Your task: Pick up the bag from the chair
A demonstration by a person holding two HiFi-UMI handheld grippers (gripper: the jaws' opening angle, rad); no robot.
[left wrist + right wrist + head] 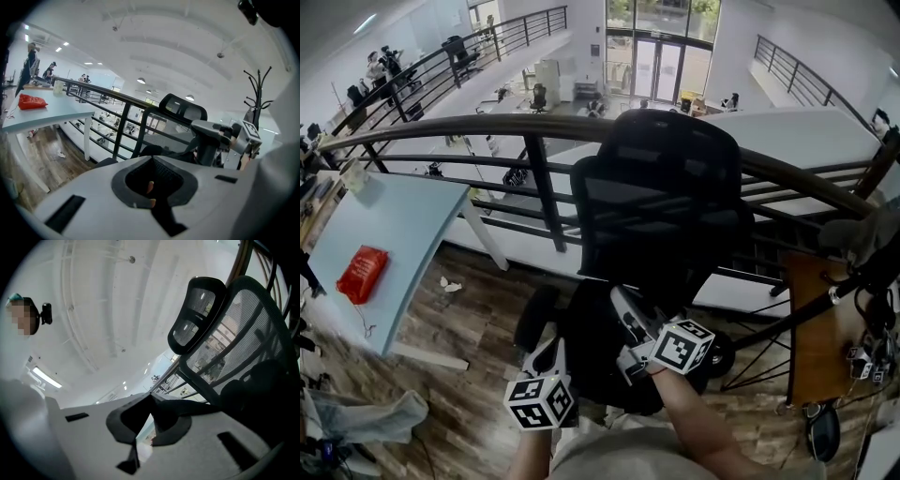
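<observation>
A black mesh office chair (pixel 661 202) stands against the railing. On its seat lies a dark rounded mass (pixel 595 361) that looks like the black bag; I cannot separate it cleanly from the black seat. Both grippers hover over that mass. My left gripper (pixel 549 354) is at its left side and my right gripper (pixel 622 311) reaches across its top. In the left gripper view the jaws (pixel 152 161) are shut, with dark mesh behind them. The right gripper (pixel 150 398) is shut and faces the chair back (pixel 243 333). A dark strip runs from it toward the chair.
A black metal railing (pixel 534 178) runs right behind the chair, with an open drop to a lower floor beyond. A pale blue table (pixel 394 234) with a red pouch (pixel 362 273) stands at the left. At the right is a wooden desk (pixel 816 328) with cables.
</observation>
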